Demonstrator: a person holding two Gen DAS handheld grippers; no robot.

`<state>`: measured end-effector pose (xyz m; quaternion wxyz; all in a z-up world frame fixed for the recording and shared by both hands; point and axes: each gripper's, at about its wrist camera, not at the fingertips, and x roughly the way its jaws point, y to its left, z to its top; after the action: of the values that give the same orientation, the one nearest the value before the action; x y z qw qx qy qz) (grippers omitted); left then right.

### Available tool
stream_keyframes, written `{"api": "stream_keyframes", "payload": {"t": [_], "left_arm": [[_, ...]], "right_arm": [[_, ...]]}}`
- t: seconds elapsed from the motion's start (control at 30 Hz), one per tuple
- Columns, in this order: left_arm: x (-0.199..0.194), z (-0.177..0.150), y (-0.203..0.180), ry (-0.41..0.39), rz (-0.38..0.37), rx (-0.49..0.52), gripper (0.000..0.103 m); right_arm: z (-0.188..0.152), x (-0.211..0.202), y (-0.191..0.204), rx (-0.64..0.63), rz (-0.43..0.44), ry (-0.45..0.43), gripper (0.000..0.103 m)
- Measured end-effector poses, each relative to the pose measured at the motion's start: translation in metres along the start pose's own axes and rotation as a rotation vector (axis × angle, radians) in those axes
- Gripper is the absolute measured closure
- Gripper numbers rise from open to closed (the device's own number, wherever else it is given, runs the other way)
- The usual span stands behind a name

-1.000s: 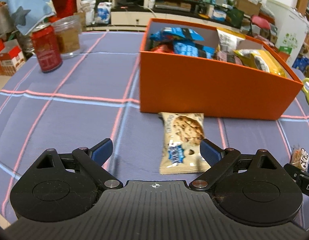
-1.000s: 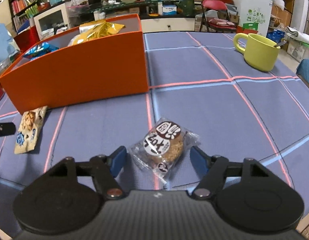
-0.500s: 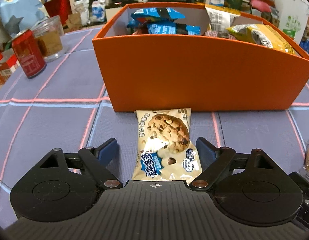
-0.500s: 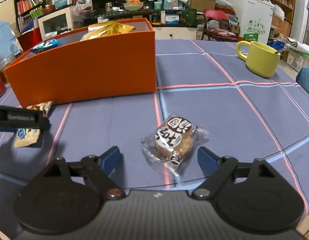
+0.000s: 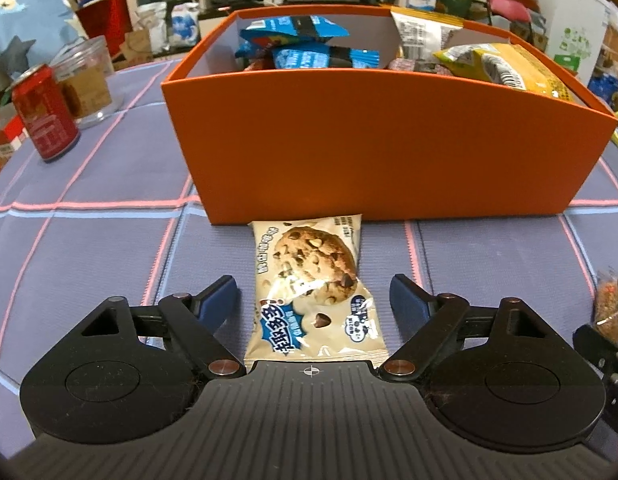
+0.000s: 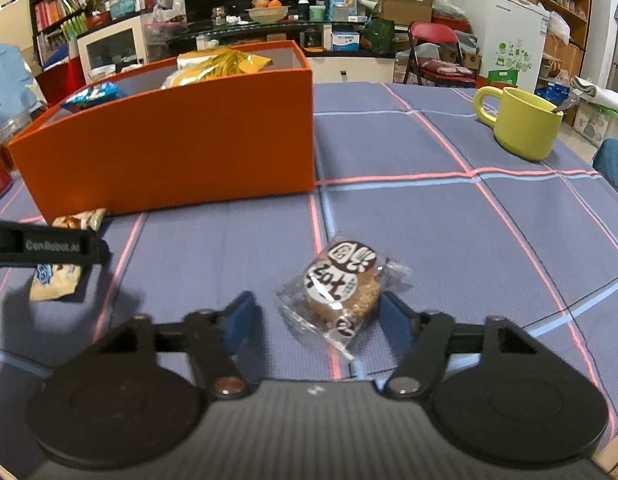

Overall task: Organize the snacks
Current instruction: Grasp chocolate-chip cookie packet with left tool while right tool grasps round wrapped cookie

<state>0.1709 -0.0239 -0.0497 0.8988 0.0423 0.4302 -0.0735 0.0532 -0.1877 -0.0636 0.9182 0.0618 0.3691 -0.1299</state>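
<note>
Orange box (image 5: 381,148) interior shows only from the left wrist. Left gripper (image 5: 312,296) is closing around the cookie packet (image 5: 315,292), pads apart from it. Right gripper (image 6: 315,314) is closing around the round cake (image 6: 341,284); only this view shows the green mug (image 6: 525,124) at 2 o'clock.

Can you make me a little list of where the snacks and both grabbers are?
box: orange cardboard box, snack packets inside
cookie: beige chocolate-chip cookie packet, flat on blue checked tablecloth, before the box
left gripper: closing around cookie packet, pads apart from it
cake: clear-wrapped round cake
right gripper: closing around the cake
mug: green mug

Two loose snack packets (image 5: 315,294), one box (image 5: 373,148)
</note>
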Motion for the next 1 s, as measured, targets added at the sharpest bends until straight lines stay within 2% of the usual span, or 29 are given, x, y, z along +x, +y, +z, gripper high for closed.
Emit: {"api": "stream_keyframes", "payload": {"t": [0.17,0.43,0.6,0.73,0.83,0.9,1.0], "left_arm": [[-0.001,-0.001,-0.001,0.000,-0.015,0.005,0.040],[-0.001,-0.001,-0.002,-0.006,-0.013,0.007,0.040],[-0.001,0.000,-0.004,-0.012,-0.023,0.017,0.049],[-0.001,0.001,-0.003,-0.010,-0.028,0.011,0.050],[-0.001,0.001,-0.003,-0.009,-0.028,0.013,0.050],[-0.001,0.001,-0.003,-0.008,-0.027,0.014,0.050],[-0.001,0.001,-0.004,-0.007,-0.028,0.015,0.050]], "right_arm": [[0.001,-0.001,0.000,-0.008,0.008,0.004,0.045],[0.000,-0.001,0.000,-0.014,0.026,0.001,0.045],[0.001,-0.001,-0.004,0.015,0.017,0.004,0.045],[0.004,-0.001,-0.007,0.045,0.034,0.014,0.039],[0.009,0.002,-0.012,0.099,0.073,0.033,0.023],[0.010,0.005,-0.013,0.125,0.069,0.037,0.018],[0.014,0.007,-0.014,0.146,0.064,0.037,0.036]]}}
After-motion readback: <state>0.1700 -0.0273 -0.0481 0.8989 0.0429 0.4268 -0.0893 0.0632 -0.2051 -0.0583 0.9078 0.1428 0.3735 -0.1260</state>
